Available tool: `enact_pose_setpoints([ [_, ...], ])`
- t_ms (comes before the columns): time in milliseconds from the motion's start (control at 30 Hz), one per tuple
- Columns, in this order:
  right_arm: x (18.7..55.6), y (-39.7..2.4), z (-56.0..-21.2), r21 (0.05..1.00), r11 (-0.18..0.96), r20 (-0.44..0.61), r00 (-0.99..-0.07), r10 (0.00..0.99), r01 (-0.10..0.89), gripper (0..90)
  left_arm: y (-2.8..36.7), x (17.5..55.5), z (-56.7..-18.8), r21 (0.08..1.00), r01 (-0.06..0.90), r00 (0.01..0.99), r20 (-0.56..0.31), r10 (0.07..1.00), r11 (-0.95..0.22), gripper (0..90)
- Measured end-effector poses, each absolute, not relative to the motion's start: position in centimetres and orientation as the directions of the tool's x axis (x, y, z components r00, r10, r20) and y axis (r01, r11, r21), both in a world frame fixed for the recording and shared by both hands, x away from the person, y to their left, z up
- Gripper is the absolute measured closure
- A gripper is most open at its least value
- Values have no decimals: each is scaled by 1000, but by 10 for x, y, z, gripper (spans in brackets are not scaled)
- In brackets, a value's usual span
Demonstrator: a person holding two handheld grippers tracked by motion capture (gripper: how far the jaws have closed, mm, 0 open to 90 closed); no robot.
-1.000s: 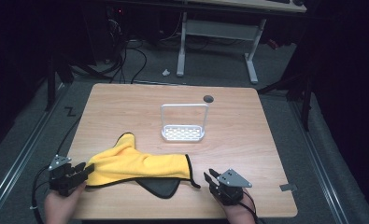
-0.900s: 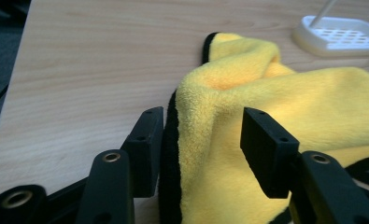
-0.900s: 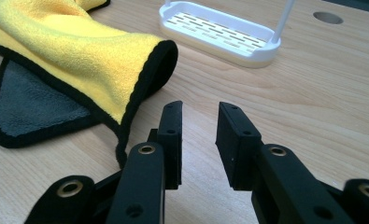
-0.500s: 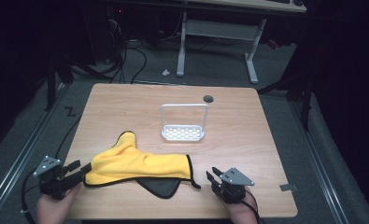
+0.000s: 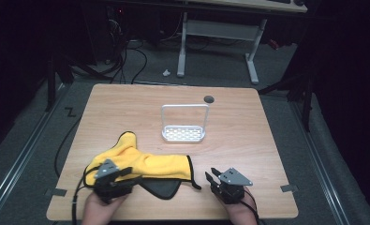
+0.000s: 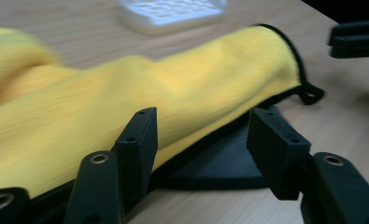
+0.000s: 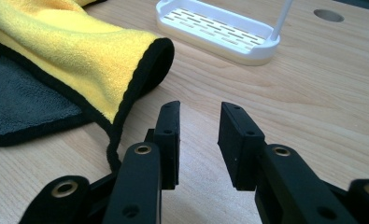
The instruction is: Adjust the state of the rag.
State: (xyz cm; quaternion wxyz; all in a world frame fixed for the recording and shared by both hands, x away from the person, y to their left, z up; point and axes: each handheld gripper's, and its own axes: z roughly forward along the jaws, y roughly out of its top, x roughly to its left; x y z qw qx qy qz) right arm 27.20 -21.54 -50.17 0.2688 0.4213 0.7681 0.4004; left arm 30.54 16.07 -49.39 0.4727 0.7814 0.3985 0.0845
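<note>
The left gripper [image 5: 126,174] sits at the near edge of the yellow cloth [image 5: 145,164]. Its jaws are apart and have just been opening wider. The cloth's black-trimmed edge and its dark grey corner [image 6: 229,161] lie between them and just past them, but the pads do not press on anything. One pad sits in front of the yellow part, so it could push the cloth instead of catching it. The right gripper [image 5: 214,177] rests on the wooden table [image 5: 267,154], near the cloth's right end. Its jaws are a little apart with only bare wood between them. The cloth's rolled end and its thin black loop [image 7: 111,151] lie just to the left of these jaws, not inside them. If the right jaws close here, I think they would grab nothing. If the left jaws close too soon, they might pinch only the thin edge, and it could slip out. Farther off, past the cloth, stands a white rack [image 5: 183,123] with a tall handle. A big pull could drag the cloth into it and tip it over.
</note>
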Motion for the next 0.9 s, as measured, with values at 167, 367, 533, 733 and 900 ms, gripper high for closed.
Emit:
enact_pose_setpoints([
  [167,272,-216,-503,841,321,-68,-504,861,435,699,94,311,-500,804,493,744,-192,641,-333,398],
  [367,274,-216,-505,836,318,-55,-510,859,447,699,52,324,-500,782,438,748,-43,662,-444,382],
  [533,273,-214,-504,835,326,-60,-517,854,442,699,59,325,-493,812,415,731,-28,682,-412,372],
  [733,273,-211,-505,832,333,-59,-525,849,444,697,53,334,-512,716,480,748,-32,663,-507,316],
  [900,271,-207,-506,828,344,-66,-533,843,442,697,51,333,-518,712,469,748,-7,663,-522,591],
])
